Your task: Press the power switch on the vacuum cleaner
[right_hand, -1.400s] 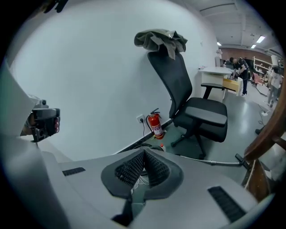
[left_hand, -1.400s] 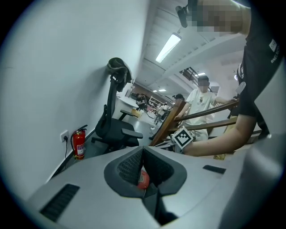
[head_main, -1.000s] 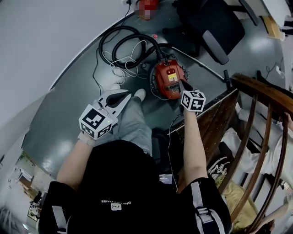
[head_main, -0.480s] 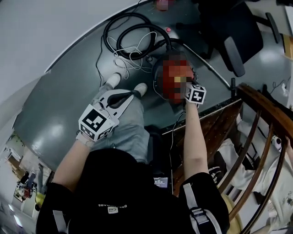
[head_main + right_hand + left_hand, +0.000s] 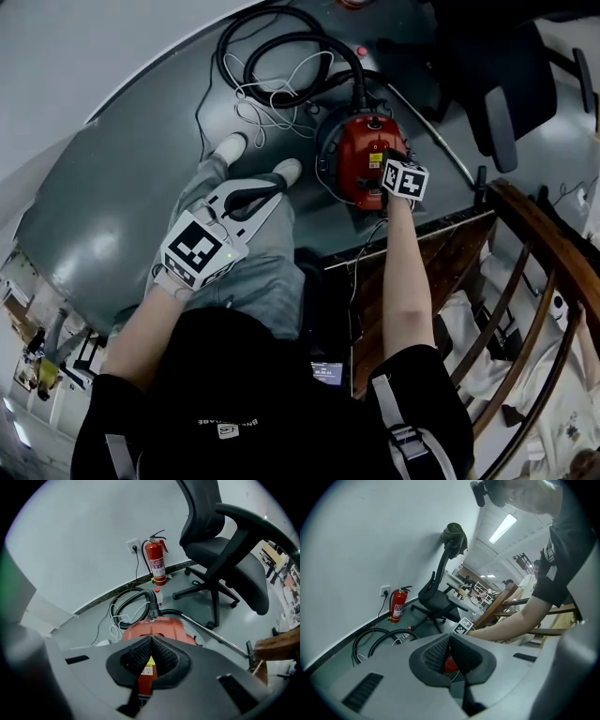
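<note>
**Right gripper view: my shut tip sits over the red vacuum, switch not in sight**

My right gripper (image 5: 151, 640) has its ribbed pads pressed together with nothing between them, a blunt point for poking; just beyond it lies the vacuum cleaner (image 5: 158, 629), red shell and yellow label showing through the notch. From the head view that gripper (image 5: 388, 161) is over the near right part of the canister (image 5: 354, 150); whether it touches, I cannot tell, and the switch itself is hidden beneath me. My left gripper (image 5: 450, 638) is likewise closed on nothing, held idle above my knee (image 5: 270, 187).

The vacuum stands on the grey floor (image 5: 122, 187) just ahead of my feet; its long axis runs away from me toward the wall, hose end farthest, rear end nearest. The black hose (image 5: 281, 42) loops off beyond it, the white cord (image 5: 267, 98) tangled alongside.

Risks, as I judge them: the shell is rounded, so an off-centre push could skid my tip off the button; a canister like this probably rolls, so a slanted push may shove it away instead of clicking; pressing blind, I might hit the wrong button.
</note>
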### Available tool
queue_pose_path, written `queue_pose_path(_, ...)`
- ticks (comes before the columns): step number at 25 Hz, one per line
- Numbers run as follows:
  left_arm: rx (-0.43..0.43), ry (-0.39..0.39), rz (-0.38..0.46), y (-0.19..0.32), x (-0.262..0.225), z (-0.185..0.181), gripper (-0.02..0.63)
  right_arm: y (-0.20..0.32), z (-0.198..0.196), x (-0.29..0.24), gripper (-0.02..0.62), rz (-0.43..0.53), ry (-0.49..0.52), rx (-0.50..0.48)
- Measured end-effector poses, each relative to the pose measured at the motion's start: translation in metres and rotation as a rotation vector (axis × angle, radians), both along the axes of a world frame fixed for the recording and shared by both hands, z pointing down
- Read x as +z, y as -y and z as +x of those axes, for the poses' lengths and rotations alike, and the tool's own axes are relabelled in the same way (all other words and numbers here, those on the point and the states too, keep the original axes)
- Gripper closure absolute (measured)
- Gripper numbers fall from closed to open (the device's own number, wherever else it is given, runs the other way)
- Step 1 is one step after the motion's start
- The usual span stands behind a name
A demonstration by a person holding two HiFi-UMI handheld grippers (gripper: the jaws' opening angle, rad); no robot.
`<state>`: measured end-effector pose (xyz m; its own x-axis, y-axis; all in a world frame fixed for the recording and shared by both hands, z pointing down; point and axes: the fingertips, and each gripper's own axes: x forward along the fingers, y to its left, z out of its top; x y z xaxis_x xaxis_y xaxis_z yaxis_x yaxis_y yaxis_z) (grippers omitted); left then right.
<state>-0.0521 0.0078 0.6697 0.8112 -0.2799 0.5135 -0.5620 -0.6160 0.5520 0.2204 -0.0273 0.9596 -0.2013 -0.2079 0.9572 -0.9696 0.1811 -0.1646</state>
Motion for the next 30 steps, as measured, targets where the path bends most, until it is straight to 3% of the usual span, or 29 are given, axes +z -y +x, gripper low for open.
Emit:
queue_pose_path(8, -0.011, 0.001, -0.013, -0.009, 0.009, -0.007, 0.591, -0.002, 0.004, 0.016, 0.569, -0.035, -0.055, -0.014)
queue_pose_path(18, -0.055, 0.002, -0.037, -0.009, 0.025, -0.021, 0.591, 0.002, 0.007, 0.035, 0.569, -0.058, -0.052, -0.028)
queue_pose_path(23, -0.060, -0.001, -0.040, -0.011, 0.023, -0.023, 0.591, 0.001, 0.005, 0.030, 0.569, -0.052, -0.074, -0.053)
queue_pose_path(30, -0.036, -0.013, -0.033, -0.013, 0.005, -0.021, 0.590, -0.013, -0.001, -0.002, 0.569, -0.035, -0.051, -0.007)
